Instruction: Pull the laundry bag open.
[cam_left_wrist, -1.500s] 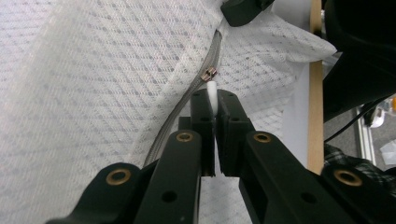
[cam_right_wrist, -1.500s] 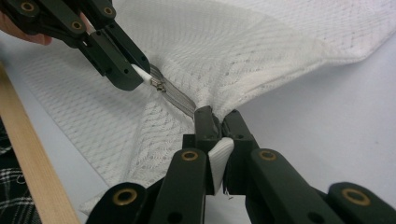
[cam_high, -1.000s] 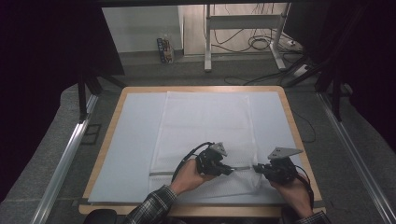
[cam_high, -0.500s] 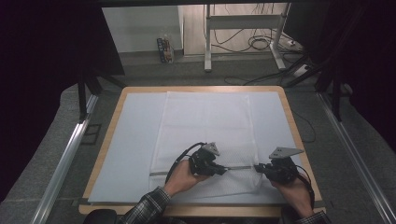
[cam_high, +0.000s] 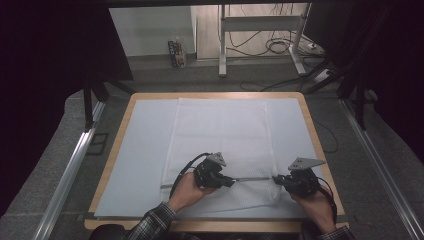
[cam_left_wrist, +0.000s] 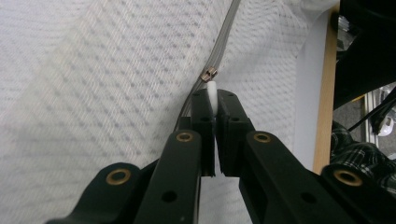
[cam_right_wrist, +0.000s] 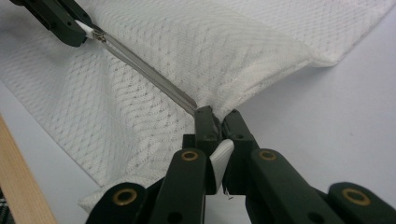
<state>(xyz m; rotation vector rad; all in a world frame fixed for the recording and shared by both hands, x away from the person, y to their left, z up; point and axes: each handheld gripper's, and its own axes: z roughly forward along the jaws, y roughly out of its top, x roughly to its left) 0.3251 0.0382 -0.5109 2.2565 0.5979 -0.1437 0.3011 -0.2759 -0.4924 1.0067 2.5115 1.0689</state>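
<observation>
we see the left gripper (cam_left_wrist: 213, 100) pinching the white zipper pull (cam_left_wrist: 212, 91), while the right gripper (cam_right_wrist: 217, 122) clamps the mesh bag (cam_high: 220, 135) at the zipper's (cam_right_wrist: 149, 79) end.

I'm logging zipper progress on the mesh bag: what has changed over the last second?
The left gripper, shut on the white zipper pull, slid leftward along the zipper, away from the right gripper. The right gripper kept clamping the mesh bag at its zipper end; the bag stayed flat on the table.
</observation>
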